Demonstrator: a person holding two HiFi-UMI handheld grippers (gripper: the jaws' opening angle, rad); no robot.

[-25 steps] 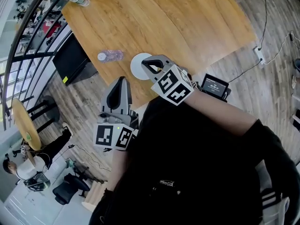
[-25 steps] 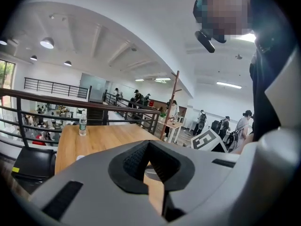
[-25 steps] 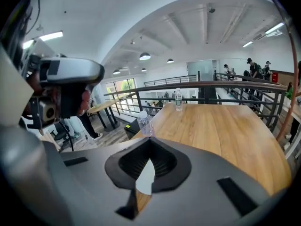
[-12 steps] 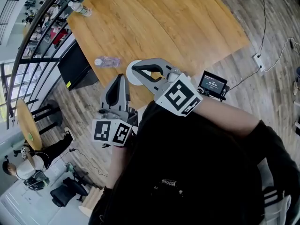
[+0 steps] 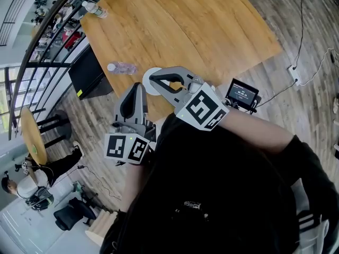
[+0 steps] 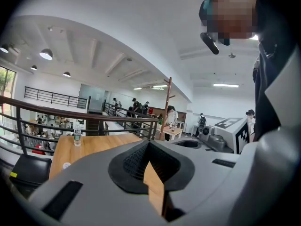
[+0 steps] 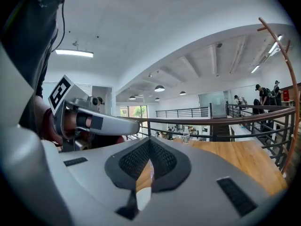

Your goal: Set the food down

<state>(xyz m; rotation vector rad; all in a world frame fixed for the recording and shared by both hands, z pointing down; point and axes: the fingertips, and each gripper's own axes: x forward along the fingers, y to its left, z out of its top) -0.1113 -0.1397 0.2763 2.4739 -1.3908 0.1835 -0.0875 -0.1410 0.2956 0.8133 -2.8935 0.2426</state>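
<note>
Looking steeply down from the head camera, a person in dark clothing holds two grey grippers over the near edge of a large wooden table [image 5: 185,25]. The left gripper [image 5: 138,87] points away from the body over the wood-plank floor, just short of the table edge. The right gripper [image 5: 151,80] reaches leftward across the table's near corner, its marker cube [image 5: 204,108] close to the person's chest.

A white plate [image 5: 146,85] lies on the table at that near edge, partly covered by the right gripper's tips. Whether any food lies on the plate cannot be told.

In the left gripper view, the left gripper [image 6: 149,144] has its jaw tips pressed together with nothing between them; only table wood shows through the wedge-shaped gap behind the tips. In the right gripper view, the right gripper [image 7: 149,142] is likewise closed at the tips and empty; wood and a sliver of the white plate [image 7: 141,197] show through its gap.

A clear plastic bottle [image 5: 121,67] lies on its side near the table's left edge, just beside the plate. A second bottle [image 5: 95,8] stands upright at the far left corner, beside a dark metal railing [image 5: 47,15].

On the floor to the right, near the person's right arm, sits a small device with a lit screen [image 5: 242,94].
</note>
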